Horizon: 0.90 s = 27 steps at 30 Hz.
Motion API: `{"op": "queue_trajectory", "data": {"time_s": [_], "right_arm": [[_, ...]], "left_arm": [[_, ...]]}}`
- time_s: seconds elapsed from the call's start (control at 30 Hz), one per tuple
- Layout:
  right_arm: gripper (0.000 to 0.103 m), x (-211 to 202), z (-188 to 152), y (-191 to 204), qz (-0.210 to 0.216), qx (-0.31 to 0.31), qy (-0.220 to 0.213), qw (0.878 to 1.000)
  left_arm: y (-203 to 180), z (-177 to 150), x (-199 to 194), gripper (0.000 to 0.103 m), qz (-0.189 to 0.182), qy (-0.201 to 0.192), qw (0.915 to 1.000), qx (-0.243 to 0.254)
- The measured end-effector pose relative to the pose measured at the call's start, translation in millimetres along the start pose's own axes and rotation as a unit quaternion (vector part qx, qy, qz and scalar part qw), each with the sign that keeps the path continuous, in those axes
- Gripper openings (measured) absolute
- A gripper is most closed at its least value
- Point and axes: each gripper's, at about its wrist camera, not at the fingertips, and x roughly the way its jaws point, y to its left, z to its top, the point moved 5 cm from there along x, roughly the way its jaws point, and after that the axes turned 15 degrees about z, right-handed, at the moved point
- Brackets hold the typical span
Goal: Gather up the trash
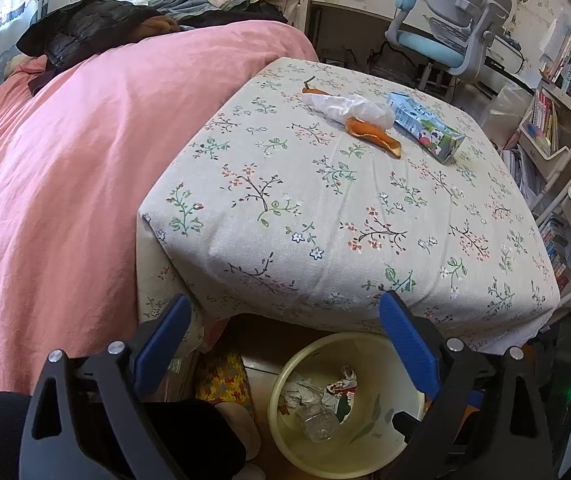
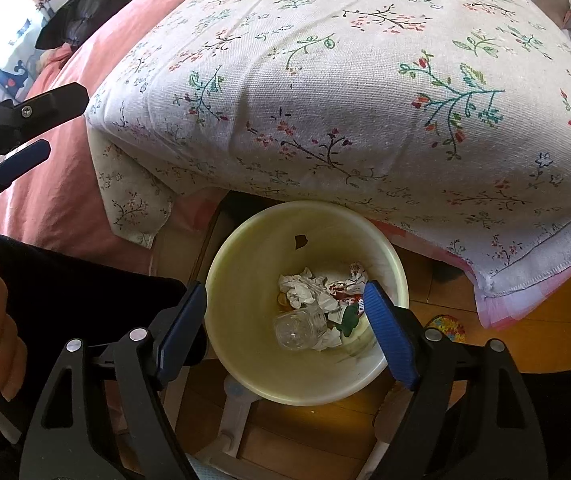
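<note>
Right gripper (image 2: 285, 332): jaws spread wide, nothing between the pads — directly below them the pale bin (image 2: 395, 276) is seen, already holding crumpled paper (image 2: 305, 290), a clear plastic bottle (image 2: 297, 330) and a printed wrapper. Left gripper (image 1: 285, 344): jaws likewise wide and empty, with the same bin just under the right-hand finger. Beyond both pairs of jaws, across the flowered tablecloth (image 1: 325, 216), three pieces remain at the far side, well apart from the fingertips. The orange peel (image 1: 377, 138) lies nearest; long axis is judged to run diagonally, down and to the right in the left wrist view, with curled edges — light, leathery, probably best pinched across its narrow width. The white tissue (image 1: 345, 108) overlaps the peel's far end — soft, near weightless, collapses under any grip, so it can be taken at the bunched middle. The carton (image 1: 425, 126) lies on its side just right of both, long axis parallel to the peel; probably empty and light, its walls crushable, so a grip across the short faces near mid-length is advised.
</note>
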Motion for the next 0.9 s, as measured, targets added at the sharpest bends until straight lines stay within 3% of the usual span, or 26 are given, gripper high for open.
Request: {"op": "queue_trajectory", "data": {"time_s": [0.9], "right_arm": [[0.078, 2.5, -1.4, -0.6, -0.001, -0.002, 0.002, 1.0]], "left_arm": [[-1.4, -1.2, 1.1, 0.092, 0.0, 0.002, 1.0, 0.004]]}}
